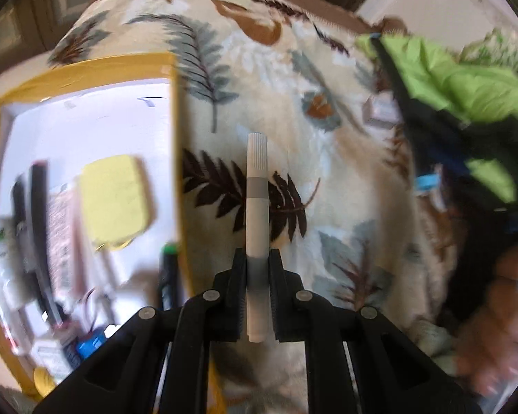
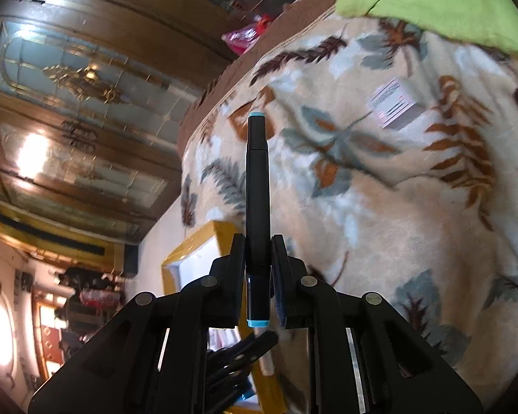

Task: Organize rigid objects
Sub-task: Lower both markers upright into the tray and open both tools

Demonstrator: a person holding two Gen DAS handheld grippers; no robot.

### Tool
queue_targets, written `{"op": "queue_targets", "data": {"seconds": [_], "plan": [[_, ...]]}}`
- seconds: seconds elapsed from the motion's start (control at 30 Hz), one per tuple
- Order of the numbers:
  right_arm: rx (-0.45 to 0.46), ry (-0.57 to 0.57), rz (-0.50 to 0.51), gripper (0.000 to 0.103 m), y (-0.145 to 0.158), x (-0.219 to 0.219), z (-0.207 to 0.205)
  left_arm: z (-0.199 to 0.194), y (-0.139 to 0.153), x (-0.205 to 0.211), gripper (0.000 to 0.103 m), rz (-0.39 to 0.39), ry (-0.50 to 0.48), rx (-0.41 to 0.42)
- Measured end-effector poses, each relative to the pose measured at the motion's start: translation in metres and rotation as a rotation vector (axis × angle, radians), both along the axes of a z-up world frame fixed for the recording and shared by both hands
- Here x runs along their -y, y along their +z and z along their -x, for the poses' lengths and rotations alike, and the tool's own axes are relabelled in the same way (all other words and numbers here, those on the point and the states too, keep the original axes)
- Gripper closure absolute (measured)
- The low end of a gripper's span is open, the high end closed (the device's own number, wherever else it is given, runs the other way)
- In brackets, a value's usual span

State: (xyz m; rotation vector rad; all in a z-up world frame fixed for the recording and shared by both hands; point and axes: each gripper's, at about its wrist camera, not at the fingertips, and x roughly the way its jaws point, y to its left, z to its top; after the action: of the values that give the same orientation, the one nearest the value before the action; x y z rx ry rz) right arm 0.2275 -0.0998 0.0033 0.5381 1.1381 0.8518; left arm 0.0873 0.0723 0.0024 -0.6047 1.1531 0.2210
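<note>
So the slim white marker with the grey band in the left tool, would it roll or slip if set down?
The slim white marker with the grey band looks round and smooth, so it would probably roll on a hard surface. The plush leaf-print blanket should check that. It appears stiff and likely light.

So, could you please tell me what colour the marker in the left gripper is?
White with a grey band, seen best in the left wrist view: marker, left gripper.

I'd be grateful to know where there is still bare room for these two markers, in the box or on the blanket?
The yellow-rimmed box has a free white patch at its far end, beyond the yellow sponge. Its near end is crowded with pens and small packs. The leaf-print blanket lies bare between the box rim and the green cloth, apart from a small carton.
</note>
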Motion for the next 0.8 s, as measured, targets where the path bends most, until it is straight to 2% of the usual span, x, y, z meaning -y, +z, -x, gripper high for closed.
{"op": "queue_targets", "data": {"seconds": [0.1, 0.2, 0.27, 0.33, 0.4, 0.47, 0.57, 0.67, 0.8], "plan": [[0.006, 0.082, -0.023, 0.089, 0.001, -0.018, 0.011, 0.027, 0.022, -0.027, 0.093, 0.053, 0.069, 0.054], [0.027, 0.171, -0.018, 0.089, 0.003, -0.043, 0.029, 0.056, 0.038, -0.054, 0.093, 0.032, 0.154, 0.106], [0.050, 0.216, 0.005, 0.089, 0.004, -0.060, 0.043, 0.079, 0.040, -0.070, 0.093, 0.011, 0.210, 0.127], [0.056, 0.271, 0.028, 0.089, 0.000, -0.080, 0.059, 0.094, 0.033, -0.087, 0.093, 0.038, 0.267, 0.139], [0.055, 0.323, 0.048, 0.089, -0.005, -0.097, 0.074, 0.099, 0.021, -0.099, 0.093, 0.040, 0.311, 0.111], [0.059, 0.379, 0.083, 0.089, -0.013, -0.117, 0.093, 0.097, 0.009, -0.106, 0.093, 0.084, 0.325, 0.076], [0.066, 0.438, 0.138, 0.089, -0.028, -0.141, 0.117, 0.095, 0.003, -0.107, 0.093, 0.011, 0.333, 0.015], [0.072, 0.485, 0.215, 0.088, -0.046, -0.162, 0.133, 0.098, -0.009, -0.114, 0.092, 0.054, 0.345, -0.020], [0.079, 0.494, 0.280, 0.088, -0.060, -0.173, 0.139, 0.101, -0.017, -0.115, 0.093, 0.039, 0.350, -0.054]]}}
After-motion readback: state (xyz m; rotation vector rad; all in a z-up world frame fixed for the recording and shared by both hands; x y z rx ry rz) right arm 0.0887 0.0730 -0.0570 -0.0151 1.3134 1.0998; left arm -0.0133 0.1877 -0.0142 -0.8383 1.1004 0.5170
